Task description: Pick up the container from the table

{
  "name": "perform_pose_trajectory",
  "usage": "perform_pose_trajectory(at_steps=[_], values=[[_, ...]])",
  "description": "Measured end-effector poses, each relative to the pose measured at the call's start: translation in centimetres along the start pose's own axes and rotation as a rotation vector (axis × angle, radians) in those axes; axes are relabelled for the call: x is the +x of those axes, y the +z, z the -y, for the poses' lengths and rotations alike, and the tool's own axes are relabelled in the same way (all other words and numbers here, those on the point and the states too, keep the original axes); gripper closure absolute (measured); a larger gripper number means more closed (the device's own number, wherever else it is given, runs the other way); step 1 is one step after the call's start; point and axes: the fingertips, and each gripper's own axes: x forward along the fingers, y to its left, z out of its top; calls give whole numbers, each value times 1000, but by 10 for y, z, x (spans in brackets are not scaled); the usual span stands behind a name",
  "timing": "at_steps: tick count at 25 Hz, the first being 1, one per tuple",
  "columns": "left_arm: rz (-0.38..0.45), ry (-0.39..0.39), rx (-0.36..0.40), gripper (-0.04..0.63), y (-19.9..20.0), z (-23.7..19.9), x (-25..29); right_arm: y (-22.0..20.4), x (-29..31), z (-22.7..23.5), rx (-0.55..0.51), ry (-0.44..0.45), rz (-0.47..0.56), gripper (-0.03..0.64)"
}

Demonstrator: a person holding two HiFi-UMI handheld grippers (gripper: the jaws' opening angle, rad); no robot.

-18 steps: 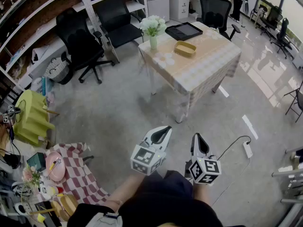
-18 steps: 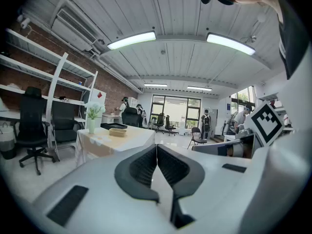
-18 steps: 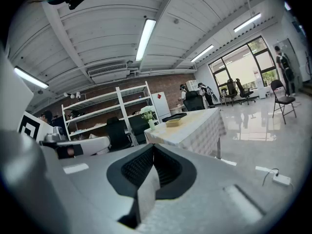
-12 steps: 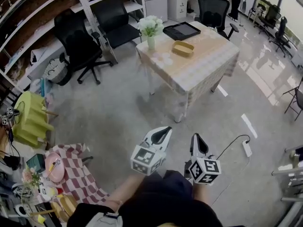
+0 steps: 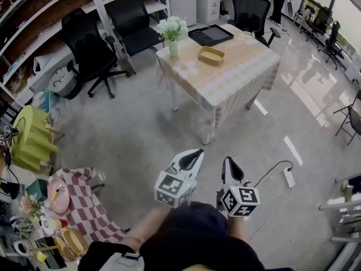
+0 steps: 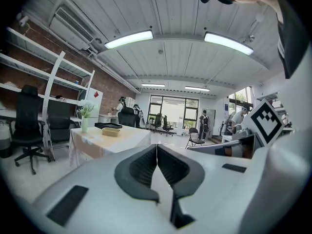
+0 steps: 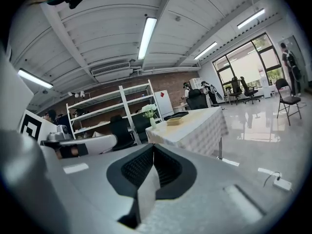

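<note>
far off, a shallow yellow oblong container (image 5: 211,55) sits on the checked-cloth table (image 5: 242,75); left gripper (image 5: 197,152) and right gripper (image 5: 227,160), ribbed black jaws pressed together, hold nothing.

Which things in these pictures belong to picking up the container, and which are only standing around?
Belong to the job: yellow container, table, left gripper and right gripper, both shut and empty.
Only standing around: vase of flowers, black tray, black office chair, power strip on the floor.
</note>
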Motion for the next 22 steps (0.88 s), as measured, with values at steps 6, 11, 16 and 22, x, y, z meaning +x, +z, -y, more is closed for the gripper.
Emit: perform_pose_trajectory(at_steps=[6, 11, 16, 22], values=[[-2, -1, -7, 584, -1, 4, 9, 2, 1, 11, 3, -4, -4, 612], [-11, 2, -22, 584, -3, -8, 22, 3, 19, 17, 15, -1, -18, 611], [-8, 3, -26, 584, 3, -30, 46, 14, 47, 23, 23, 4, -11, 612], [0, -7, -27, 584, 15, -55, 81, 31, 84, 40, 22, -11, -7, 611]])
